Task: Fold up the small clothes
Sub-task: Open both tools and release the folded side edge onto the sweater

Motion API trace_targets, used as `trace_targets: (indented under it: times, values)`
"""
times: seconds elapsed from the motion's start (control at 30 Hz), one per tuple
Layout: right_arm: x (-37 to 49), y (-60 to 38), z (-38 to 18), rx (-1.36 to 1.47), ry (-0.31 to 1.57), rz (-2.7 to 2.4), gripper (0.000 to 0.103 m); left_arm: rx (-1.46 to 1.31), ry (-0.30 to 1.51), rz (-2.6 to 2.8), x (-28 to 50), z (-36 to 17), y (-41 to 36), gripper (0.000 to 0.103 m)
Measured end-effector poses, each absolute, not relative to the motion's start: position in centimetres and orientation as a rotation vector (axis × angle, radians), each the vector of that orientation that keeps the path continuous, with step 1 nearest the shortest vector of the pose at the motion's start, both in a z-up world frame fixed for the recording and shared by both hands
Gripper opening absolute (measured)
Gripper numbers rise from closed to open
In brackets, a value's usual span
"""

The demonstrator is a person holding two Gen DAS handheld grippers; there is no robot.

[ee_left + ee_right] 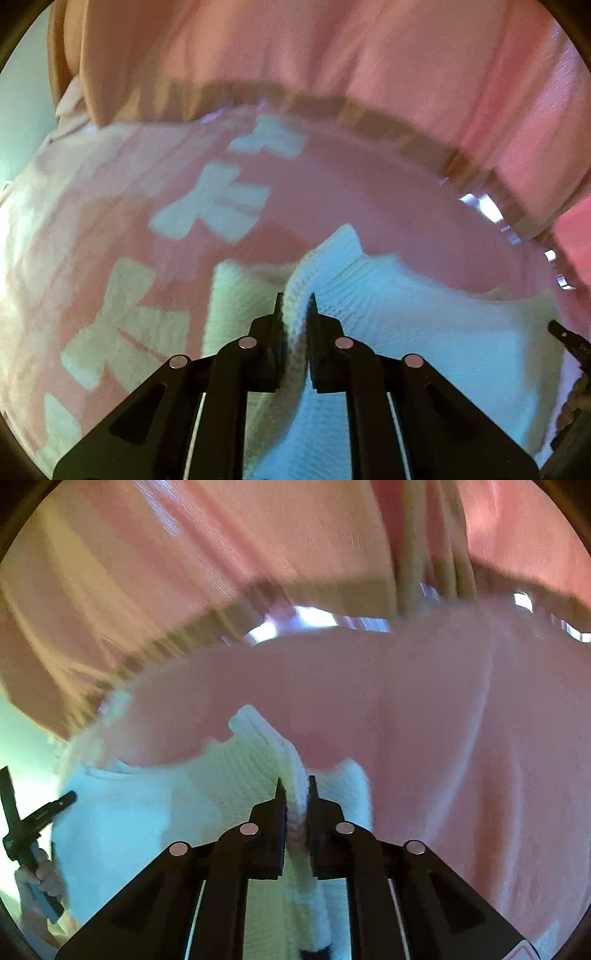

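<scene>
1. Two grippers, one garment. In the left wrist view, my left gripper point(295, 310) has its jaws drawn nearly together on a raised ridge of the white knit garment point(424, 332); the fabric is bunched between the pads and rises past the tips. I judge this a firm pinch.
2. Same view: the garment lies on a pink blanket point(369, 192) bearing pale cross-shaped marks, on the near part of that blanket and spreading away to the right. A tan ribbed band point(369, 118) runs across behind the blanket, with pink cloth beyond it. The picture is blurred, so finer detail is not reportable.
3. Same view: a dark tip of the right gripper point(565, 336) shows at the right edge, beside the garment's far side.
4. In the right wrist view, my right gripper point(295, 794) likewise has its jaws nearly together on a ribbed fold of the white knit garment point(129, 830), with cloth standing between the pads. The ribbed hem point(258, 734) sticks up ahead of the tips.
5. Same view: at the left edge I see the person's hand point(44, 882) holding the other tool's handle.
6. Assessment: both edges are secured, so the step in hand is the grasp before a fold.
7. Next move, in my judgement: lift both pinched edges together, keep the cloth taut between them, carry it over and lay it flat. Uneven lift risks a skewed fold.
</scene>
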State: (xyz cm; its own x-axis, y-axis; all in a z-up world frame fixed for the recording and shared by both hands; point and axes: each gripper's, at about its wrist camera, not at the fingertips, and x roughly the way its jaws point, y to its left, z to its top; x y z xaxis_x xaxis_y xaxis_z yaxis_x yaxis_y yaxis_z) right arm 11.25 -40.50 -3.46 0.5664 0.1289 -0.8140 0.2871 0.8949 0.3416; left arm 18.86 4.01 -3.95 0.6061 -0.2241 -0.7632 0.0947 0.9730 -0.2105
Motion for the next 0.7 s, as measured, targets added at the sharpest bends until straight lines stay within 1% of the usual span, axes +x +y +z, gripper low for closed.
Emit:
trace_targets:
  times: [0.1, 0.17, 0.2, 0.23, 0.3, 0.37, 0.43, 0.5, 0.53, 0.57, 0.63, 0.67, 0.7]
  values:
    - [11.4, -37.9, -0.9, 0.397, 0.894, -0.056, 0.016, -0.160, 0.829, -0.241, 18.0, -1.4, 2.9, 0.013]
    - [12.2, -36.4, -0.5, 0.366, 0.884, -0.034, 0.016, -0.144, 0.828, -0.269, 17.8, -1.4, 1.6, 0.019]
    - [12.5, -35.6, -0.6, 0.334, 0.892, -0.027, 0.016, -0.126, 0.834, -0.268, 17.9, -1.6, 1.1, 0.019]
    - [12.9, -34.9, -1.0, 0.263, 0.900, -0.057, 0.017, -0.077, 0.842, -0.242, 18.1, -2.2, 0.6, 0.023]
    - [13.3, -35.3, -2.0, 0.205, 0.953, -0.126, 0.017, 0.016, 0.871, -0.138, 18.9, -3.8, 0.5, 0.024]
    - [12.9, -37.2, -2.7, 0.240, 0.986, -0.197, 0.017, 0.000, 0.929, -0.048, 19.6, -5.3, 2.2, 0.023]
    - [12.4, -37.9, -1.4, 0.329, 0.939, -0.140, 0.016, -0.150, 0.917, -0.104, 19.4, -4.3, 3.6, 0.021]
    - [12.6, -36.2, -0.3, 0.369, 0.916, -0.015, 0.016, -0.174, 0.851, -0.189, 18.5, -2.3, 2.7, 0.021]
    - [12.9, -35.1, -0.2, 0.395, 0.926, 0.064, 0.014, -0.144, 0.815, -0.242, 17.8, -1.5, 1.5, 0.023]
    - [13.2, -33.8, -0.6, 0.419, 0.951, 0.140, 0.014, -0.108, 0.799, -0.281, 17.3, -1.3, 0.4, 0.028]
    - [14.1, -30.4, -3.3, 0.413, 1.072, 0.259, 0.012, -0.018, 0.824, -0.310, 16.9, -2.7, -1.7, 0.037]
    - [14.4, -29.8, -4.6, 0.387, 1.120, 0.258, 0.011, 0.012, 0.856, -0.306, 17.1, -3.7, -2.3, 0.037]
    - [14.6, -29.7, -5.8, 0.352, 1.161, 0.226, 0.002, 0.035, 0.895, -0.285, 17.3, -4.9, -2.6, 0.037]
